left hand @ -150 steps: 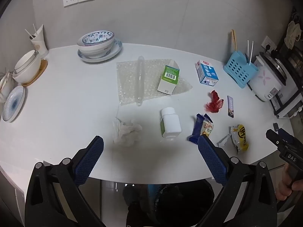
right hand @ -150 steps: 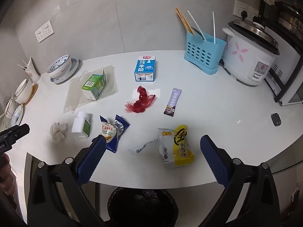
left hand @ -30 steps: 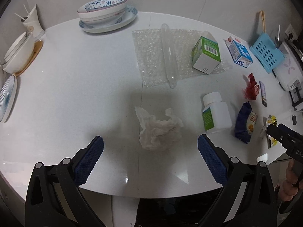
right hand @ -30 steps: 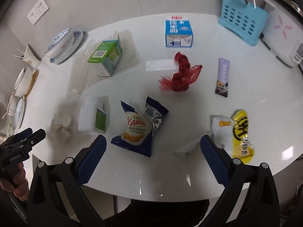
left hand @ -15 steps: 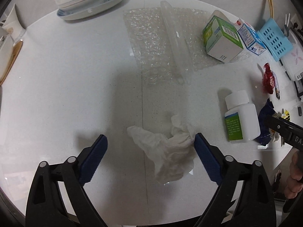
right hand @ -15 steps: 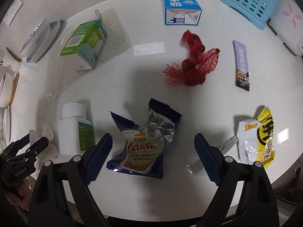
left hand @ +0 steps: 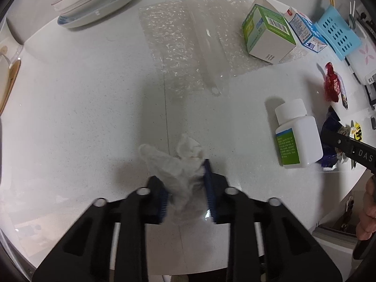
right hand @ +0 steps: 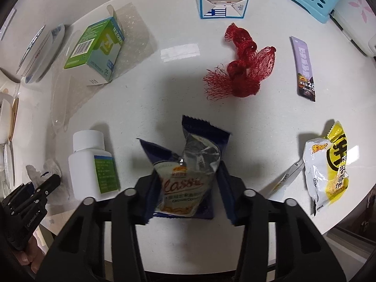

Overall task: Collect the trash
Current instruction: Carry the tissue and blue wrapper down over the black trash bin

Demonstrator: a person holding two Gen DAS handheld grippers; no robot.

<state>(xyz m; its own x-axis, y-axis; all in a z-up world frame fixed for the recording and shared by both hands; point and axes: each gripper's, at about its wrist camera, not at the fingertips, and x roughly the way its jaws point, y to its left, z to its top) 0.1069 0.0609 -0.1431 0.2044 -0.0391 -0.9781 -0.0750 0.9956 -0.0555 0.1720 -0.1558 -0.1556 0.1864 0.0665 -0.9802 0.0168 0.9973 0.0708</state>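
The left gripper [left hand: 185, 183] points down at the table [left hand: 82, 108], and its jaws have just been closing; both pads now press the tissue [left hand: 181, 164] between them. To do this step well, I think it should lift straight up and slowly, because the soft paper can slip or tear. The tissue is white, crumpled and loose, lying near the front edge, left of the bottle [left hand: 297, 134].

The right gripper [right hand: 188, 188] has also just been closing, and its pads pinch the wrapper [right hand: 185, 171], so the foil bends up. A firm grip before lifting seems wise, since foil is slippery. The wrapper is dark blue with a silver inside, torn open, between the bottle [right hand: 92, 166] and the yellow packet [right hand: 326, 166].
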